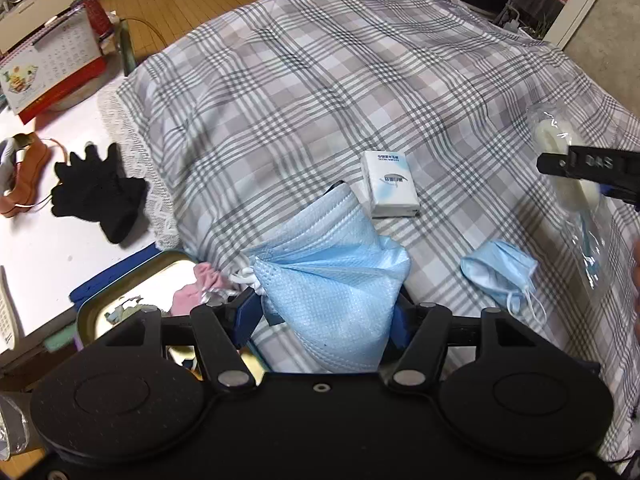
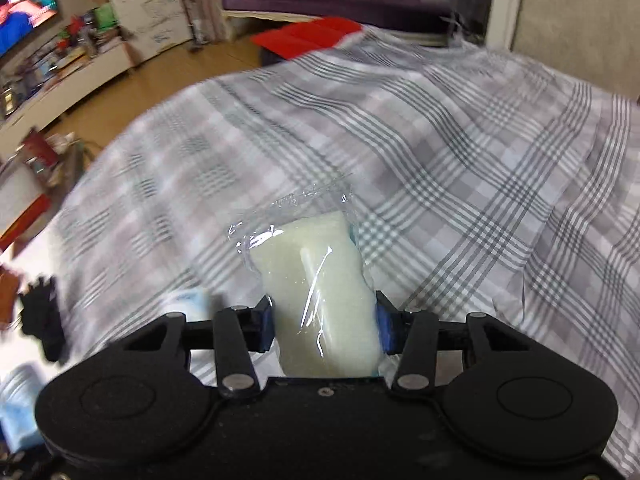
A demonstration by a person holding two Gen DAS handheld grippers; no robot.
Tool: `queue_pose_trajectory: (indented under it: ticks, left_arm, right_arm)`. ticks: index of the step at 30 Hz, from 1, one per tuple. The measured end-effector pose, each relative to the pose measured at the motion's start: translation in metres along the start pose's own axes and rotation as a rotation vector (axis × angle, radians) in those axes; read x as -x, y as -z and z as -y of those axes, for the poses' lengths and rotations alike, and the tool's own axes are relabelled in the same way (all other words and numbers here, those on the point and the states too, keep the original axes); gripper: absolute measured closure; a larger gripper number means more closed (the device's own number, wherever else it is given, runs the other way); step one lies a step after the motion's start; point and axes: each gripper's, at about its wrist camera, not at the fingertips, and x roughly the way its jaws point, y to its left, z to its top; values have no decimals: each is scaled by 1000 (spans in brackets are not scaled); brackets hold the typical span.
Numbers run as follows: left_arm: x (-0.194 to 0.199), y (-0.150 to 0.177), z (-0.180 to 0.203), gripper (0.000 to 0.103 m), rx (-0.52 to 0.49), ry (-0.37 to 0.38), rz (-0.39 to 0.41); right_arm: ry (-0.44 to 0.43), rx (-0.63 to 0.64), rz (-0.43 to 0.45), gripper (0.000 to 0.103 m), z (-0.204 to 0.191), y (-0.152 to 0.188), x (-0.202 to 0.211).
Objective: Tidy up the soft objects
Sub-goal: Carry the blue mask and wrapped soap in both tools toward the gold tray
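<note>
My left gripper (image 1: 326, 316) is shut on a light blue face mask (image 1: 332, 276) and holds it above the plaid cloth (image 1: 320, 92). My right gripper (image 2: 324, 328) is shut on a pale sponge in clear plastic wrap (image 2: 320, 280); it also shows at the right of the left wrist view (image 1: 560, 148). A second crumpled blue mask (image 1: 500, 272) lies on the cloth at the right. A white tissue pack (image 1: 390, 184) lies in the middle. A black glove (image 1: 96, 192) lies on the white table at left. A metal tin (image 1: 120, 300) with pink fabric (image 1: 200, 288) sits at lower left.
An orange strap item (image 1: 28, 176) and a desk calendar (image 1: 48, 64) stand on the white table (image 1: 60, 256) at left. Wooden floor, a red cushion (image 2: 308, 36) and a TV shelf lie beyond the cloth.
</note>
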Motion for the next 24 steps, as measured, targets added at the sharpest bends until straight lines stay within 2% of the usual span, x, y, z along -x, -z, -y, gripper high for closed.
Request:
queue_pose_trajectory:
  ticks: [9, 16, 24]
  left_arm:
    - [42, 43, -30, 44, 14, -13, 14]
    - [57, 81, -69, 44, 49, -28, -5]
    - [42, 113, -122, 44, 114, -62, -86]
  right_arm:
    - [-121, 146, 23, 56, -82, 69, 94]
    - [-215, 195, -9, 56, -130, 119, 123]
    - [-270, 238, -104, 56, -171, 179, 128]
